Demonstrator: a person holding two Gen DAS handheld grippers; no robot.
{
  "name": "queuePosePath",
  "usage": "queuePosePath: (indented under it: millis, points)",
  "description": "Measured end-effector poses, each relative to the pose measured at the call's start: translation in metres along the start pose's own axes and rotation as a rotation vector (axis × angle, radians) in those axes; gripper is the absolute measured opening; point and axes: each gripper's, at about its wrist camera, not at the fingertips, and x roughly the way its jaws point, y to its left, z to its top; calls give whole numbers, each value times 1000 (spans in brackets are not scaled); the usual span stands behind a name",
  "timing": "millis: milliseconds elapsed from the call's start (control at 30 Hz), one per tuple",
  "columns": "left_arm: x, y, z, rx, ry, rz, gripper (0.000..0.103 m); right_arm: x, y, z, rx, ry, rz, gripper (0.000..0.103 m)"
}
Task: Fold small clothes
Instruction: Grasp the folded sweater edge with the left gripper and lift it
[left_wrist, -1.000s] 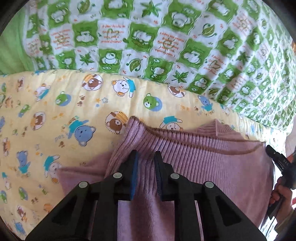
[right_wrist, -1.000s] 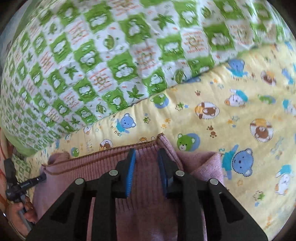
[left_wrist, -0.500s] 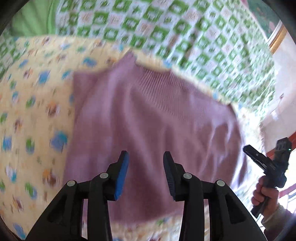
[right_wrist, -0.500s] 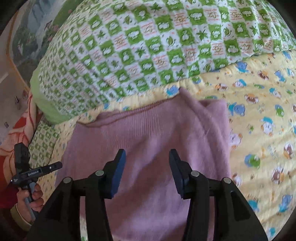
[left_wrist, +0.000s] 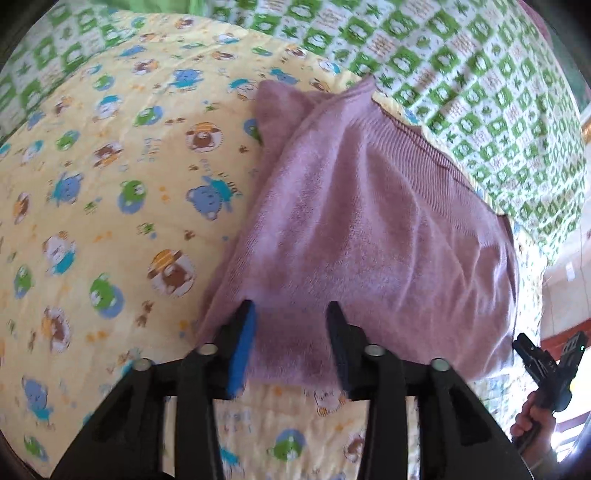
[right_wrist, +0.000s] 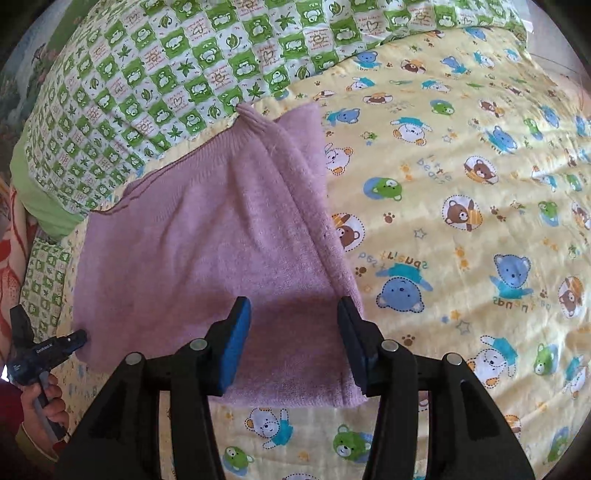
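Note:
A small mauve knitted sweater (left_wrist: 369, 229) (right_wrist: 221, 236) lies folded flat on the yellow bear-print quilt (left_wrist: 110, 203) (right_wrist: 461, 221), its ribbed hem toward the green checked blanket. My left gripper (left_wrist: 291, 312) hovers over the sweater's near edge, its jaws opening, nothing pressed between the pads. My right gripper (right_wrist: 295, 308) stands open above the sweater's near right part, also holding nothing. Each gripper shows at the edge of the other's view, held in a hand: the right gripper (left_wrist: 543, 365) and the left gripper (right_wrist: 40, 350).
A green-and-white checked blanket (left_wrist: 480, 92) (right_wrist: 166, 74) lies bunched behind the sweater. Bare quilt spreads to the left in the left wrist view and to the right in the right wrist view. A red-patterned cloth (right_wrist: 14, 258) shows at the far left edge.
Both grippers let go of the sweater's ribbed hem, opened and drew back toward its near edge. The sweater now lies flat with more of it in view.

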Motion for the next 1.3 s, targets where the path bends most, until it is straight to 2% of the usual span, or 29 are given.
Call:
queuePosePath:
  millis: [133, 233, 367, 467, 567, 600, 667, 700, 733, 800, 933, 1067, 1200, 1300]
  points:
    - [-22, 9, -14, -75, -20, 24, 73, -18, 8, -2, 34, -25, 55, 54]
    - [-22, 22, -28, -161, 7, 14, 74, -29, 18, -6, 35, -46, 84, 56]
    - [-2, 38, -34, -315, 72, -26, 75, -37, 36, -14, 10, -47, 116, 57]
    - [2, 42, -30, -370, 37, -38, 75, -34, 47, -20, -6, -25, 135, 57]
    - [8, 37, -18, -388, 14, -65, 73, -31, 55, -25, -18, -7, 151, 58]
    - [10, 35, -15, -389, 10, -72, 68, -30, 57, -27, -22, -1, 155, 58]
    - [18, 30, -10, -378, 11, -69, 48, -27, 60, -29, -28, 11, 162, 58]
    - [23, 27, -7, -369, 21, -73, 31, -26, 60, -29, -29, 14, 165, 58]
    - [27, 23, -5, -359, 25, -83, 21, -25, 61, -30, -28, 16, 166, 58]
    - [26, 9, 0, -318, 1, -79, 15, -24, 60, -28, -26, 17, 171, 58]
    - [5, -35, 11, -143, -79, -101, 13, -27, 58, -22, -35, 9, 176, 58]
    - [-16, -96, 19, 46, -129, -205, 12, -27, 54, -10, -24, -1, 197, 58]
    - [-15, -158, 11, 234, -110, -298, 12, -22, 52, 8, -18, -4, 213, 58]
    - [6, -196, -5, 346, -46, -335, 12, -14, 50, 26, -9, 5, 235, 58]
